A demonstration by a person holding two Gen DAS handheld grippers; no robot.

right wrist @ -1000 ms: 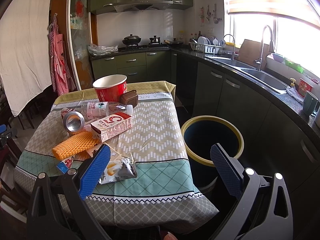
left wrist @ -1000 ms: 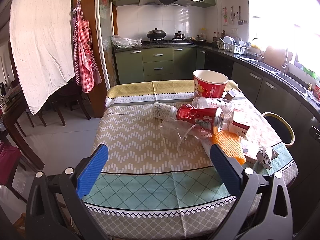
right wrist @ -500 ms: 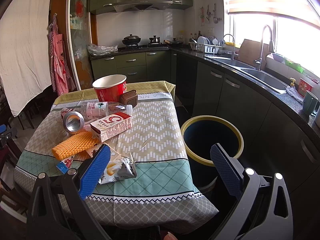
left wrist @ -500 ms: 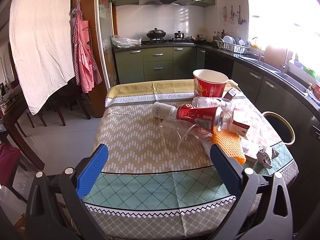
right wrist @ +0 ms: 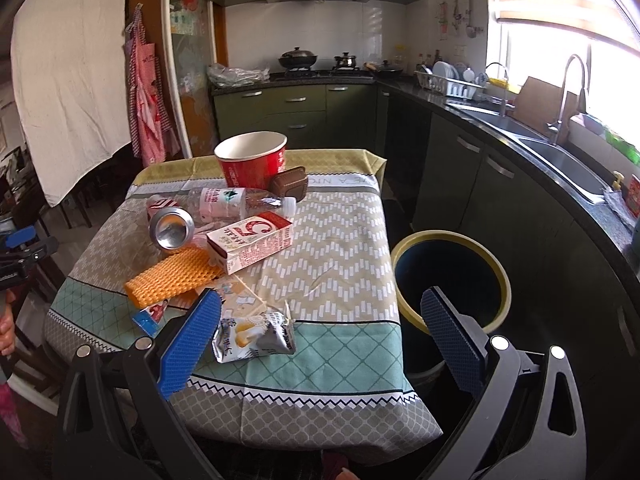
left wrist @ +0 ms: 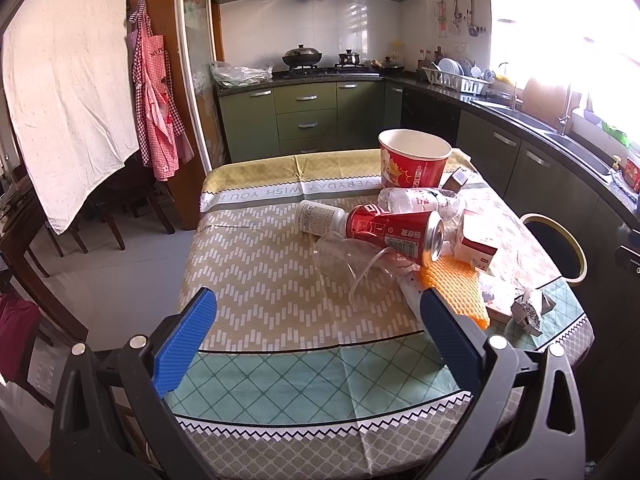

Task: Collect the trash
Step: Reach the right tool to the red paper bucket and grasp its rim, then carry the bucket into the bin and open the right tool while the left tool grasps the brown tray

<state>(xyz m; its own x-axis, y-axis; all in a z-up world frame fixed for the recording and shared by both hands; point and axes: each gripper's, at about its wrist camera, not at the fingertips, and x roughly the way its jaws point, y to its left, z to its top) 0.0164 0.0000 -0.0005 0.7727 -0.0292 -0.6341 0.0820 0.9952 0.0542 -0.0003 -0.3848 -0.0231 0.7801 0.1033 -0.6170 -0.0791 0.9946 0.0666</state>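
Observation:
Trash lies on the patterned table [left wrist: 260,272] [right wrist: 340,252]: a red can [left wrist: 394,229] [right wrist: 171,229], a clear cup [left wrist: 356,264], a red paper bucket [left wrist: 414,159] [right wrist: 252,158], a water bottle [left wrist: 416,199] [right wrist: 228,201], a milk carton [right wrist: 250,243] [left wrist: 478,246], an orange foam net [left wrist: 456,290] [right wrist: 172,278] and a crumpled wrapper [right wrist: 254,334] [left wrist: 530,310]. The yellow-rimmed bin [right wrist: 452,276] [left wrist: 554,246] stands right of the table. My left gripper [left wrist: 318,336] is open and empty at the front edge. My right gripper [right wrist: 320,336] is open and empty, near the wrapper.
A brown wallet-like case [right wrist: 289,183] lies by the bucket. Green kitchen cabinets [left wrist: 308,118] stand behind the table, a counter with a sink [right wrist: 560,160] runs along the right, and dark chairs [left wrist: 24,232] stand at the left.
Both grippers have stayed nearly still; the views shift only slightly. Nothing on the table has moved.

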